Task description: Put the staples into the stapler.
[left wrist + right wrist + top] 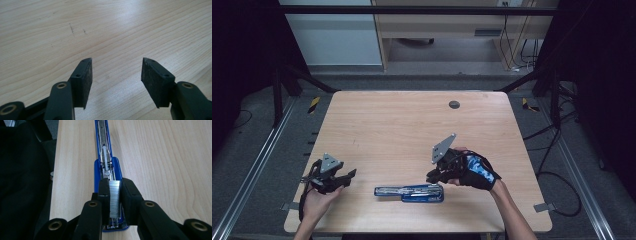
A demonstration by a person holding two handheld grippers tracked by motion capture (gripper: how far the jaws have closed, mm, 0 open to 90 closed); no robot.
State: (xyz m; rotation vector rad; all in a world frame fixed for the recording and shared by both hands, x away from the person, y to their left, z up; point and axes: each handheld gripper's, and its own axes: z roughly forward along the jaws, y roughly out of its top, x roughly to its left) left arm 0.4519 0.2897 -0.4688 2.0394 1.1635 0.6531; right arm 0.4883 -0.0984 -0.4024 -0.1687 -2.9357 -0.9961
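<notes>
A blue stapler [409,192] lies swung open and flat near the table's front edge, its metal magazine channel [103,142] facing up. My right gripper [435,176] hangs over the stapler's right end, held by a gloved hand. In the right gripper view, the right gripper [115,183] is shut on a silver strip of staples [115,201], just above the stapler's blue body [96,173]. My left gripper [348,176] rests at the table's front left, to the left of the stapler. The left gripper [116,75] is open, with bare wood between its pads.
The wooden table [402,125] has a round cable hole [454,104] at the back right. Its front edge [53,182] runs close beside the stapler, with dark clothing and floor beyond. Metal rails and cables flank the table.
</notes>
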